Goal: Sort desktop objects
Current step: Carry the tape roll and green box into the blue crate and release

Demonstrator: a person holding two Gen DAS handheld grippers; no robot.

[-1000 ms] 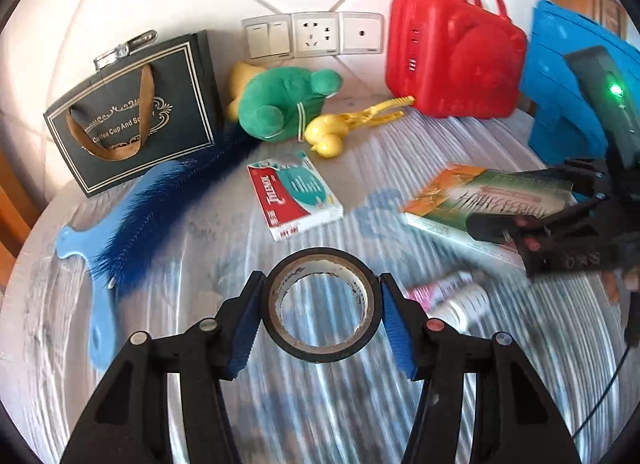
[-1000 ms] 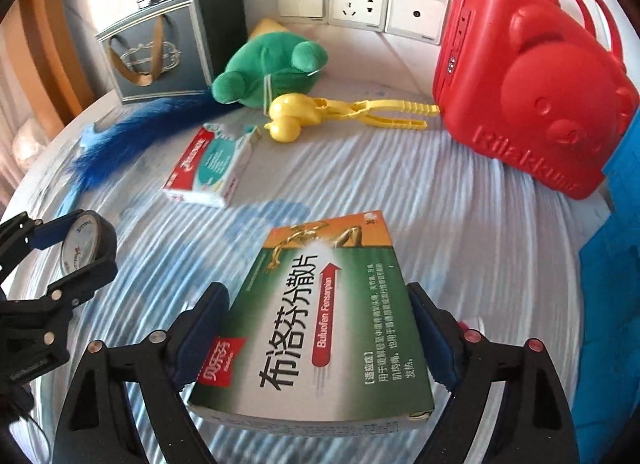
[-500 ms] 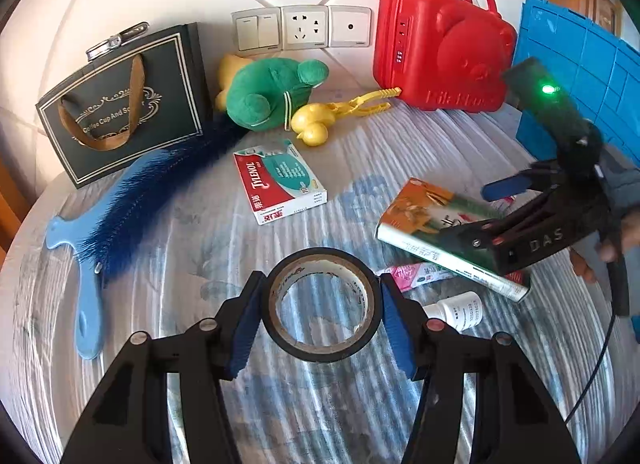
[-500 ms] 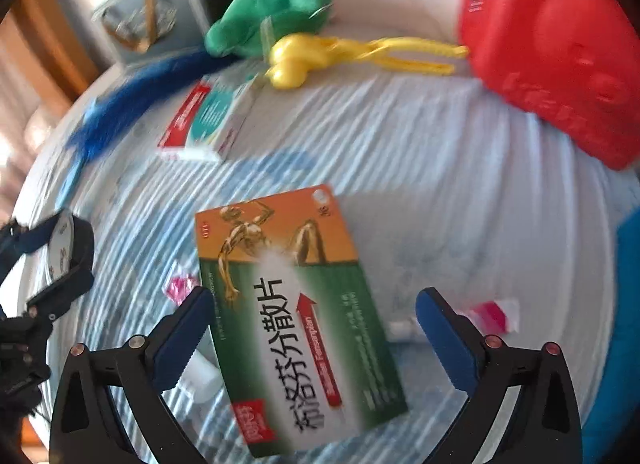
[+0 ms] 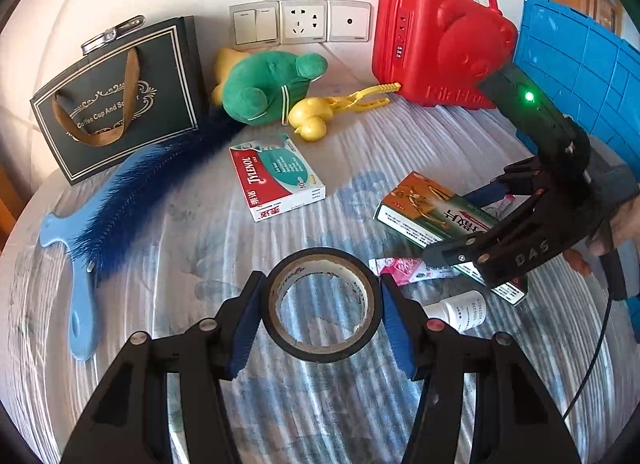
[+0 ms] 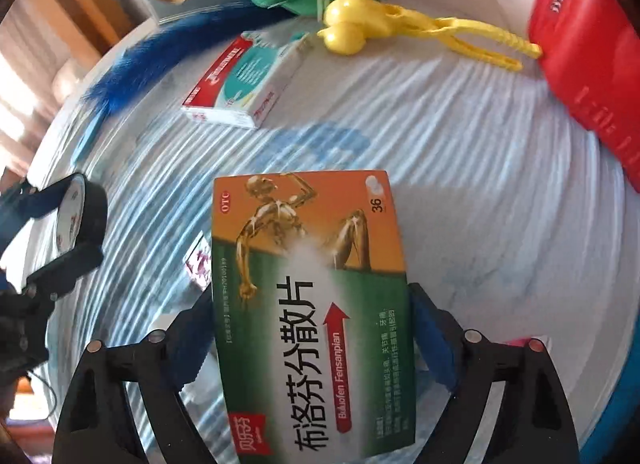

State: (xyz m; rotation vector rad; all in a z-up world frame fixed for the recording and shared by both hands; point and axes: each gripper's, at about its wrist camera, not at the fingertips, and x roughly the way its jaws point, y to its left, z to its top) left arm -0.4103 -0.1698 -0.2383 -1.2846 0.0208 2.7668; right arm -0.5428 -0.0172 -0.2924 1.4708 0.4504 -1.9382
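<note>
Placement of the green-and-orange medicine box (image 6: 312, 304) is the step in hand. The box lies at centre frame in the right wrist view, on the striped table (image 5: 280, 404), with one end resting over a pink sachet (image 5: 400, 268) and near a small white bottle (image 5: 460, 310). The right gripper (image 6: 316, 328) straddles the box. Its jaws have just been closing in part but stand spread, one at each long side, with no clear pinch.

The left gripper (image 5: 322, 316) pinches a black tape roll (image 5: 320, 352) at lower centre, pads pressed on opposite sides of the rim, clear of the table.

Next move, as judged: lift the right gripper straight off without dragging the box, then carry the tape roll to its own group.

Containers:
- Blue crate (image 5: 580, 75), right edge: interior not visible.
- Red case (image 5: 440, 43), upper right: closed.
- Dark gift bag (image 5: 120, 95), upper left: upright, contents hidden.
</note>
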